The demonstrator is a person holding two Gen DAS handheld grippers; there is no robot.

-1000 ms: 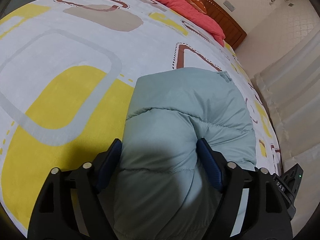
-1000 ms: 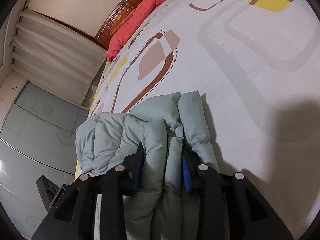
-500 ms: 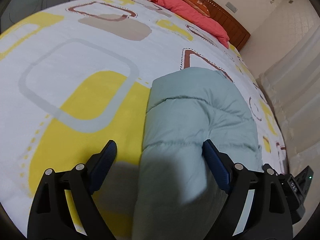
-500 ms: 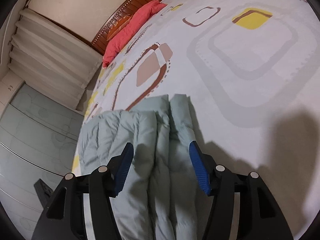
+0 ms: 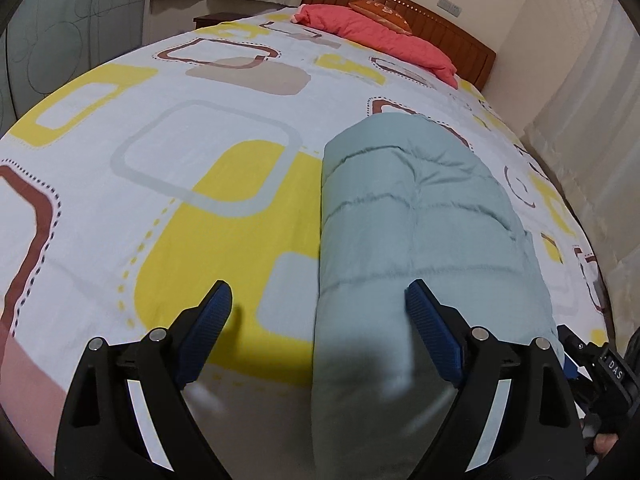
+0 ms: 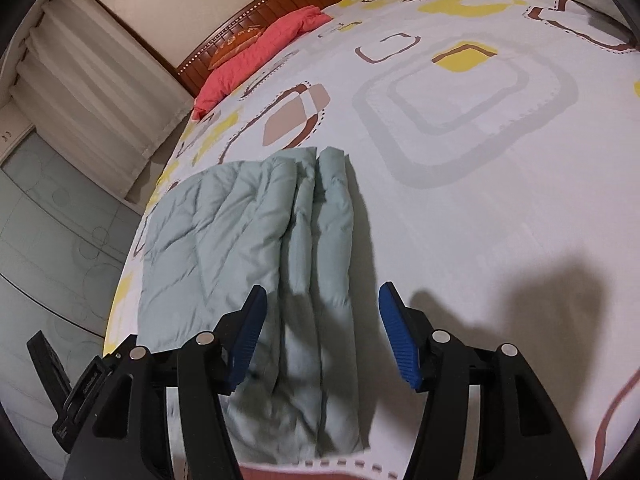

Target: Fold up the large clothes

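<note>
A pale green quilted down jacket (image 5: pixel 416 232) lies folded into a compact bundle on the patterned bed sheet (image 5: pixel 160 184). It also shows in the right wrist view (image 6: pixel 256 240), with its folded layers stacked along the right edge. My left gripper (image 5: pixel 318 312) is open and empty above the near end of the jacket, its blue pads apart. My right gripper (image 6: pixel 320 320) is open and empty above the jacket's near edge, touching nothing.
A red pillow (image 5: pixel 376 38) lies against the wooden headboard (image 5: pixel 448 36) at the far end of the bed. White curtains (image 6: pixel 92 72) and a pale wardrobe door (image 6: pixel 48 216) stand beside the bed. The other gripper's body (image 5: pixel 600 364) shows at the right edge.
Both grippers have let go of the jacket, opened wide and drawn back and up. The jacket now lies flat and folded on the bed.
</note>
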